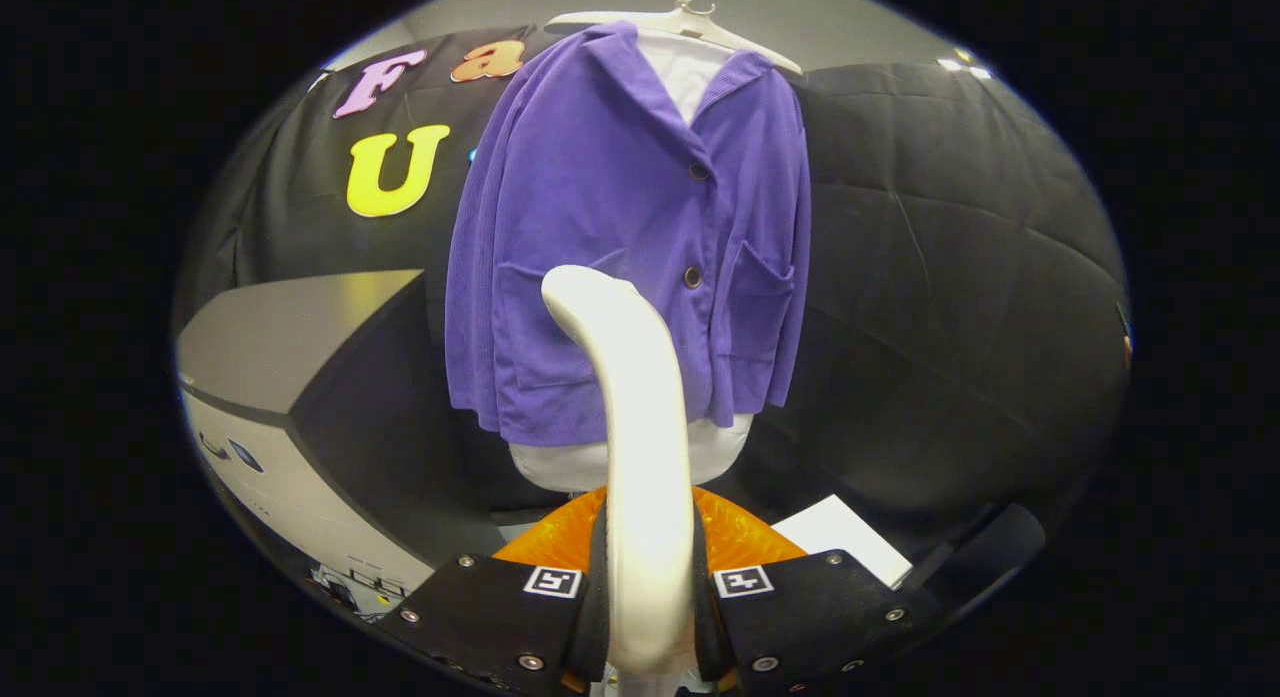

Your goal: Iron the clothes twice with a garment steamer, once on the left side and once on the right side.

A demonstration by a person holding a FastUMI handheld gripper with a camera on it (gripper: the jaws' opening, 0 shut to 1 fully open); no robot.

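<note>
A purple buttoned jacket (620,247) hangs over a white shirt (690,77) on a white hanger (680,22) straight ahead of me. My gripper (648,577) is shut on the cream-white garment steamer (640,447), both black fingers (500,607) pressing its handle. The steamer rises between the fingers and curves forward, and its head (585,297) sits in front of the jacket's lower left half, near the left pocket. Whether the head touches the cloth I cannot tell. An orange part (745,537) of the steamer shows just beyond the fingers.
A grey-topped white cabinet (290,347) stands to the left of the jacket. A white sheet (845,537) lies low on the right, just beyond the right finger. Black padded cloth (950,277) walls the space behind the jacket.
</note>
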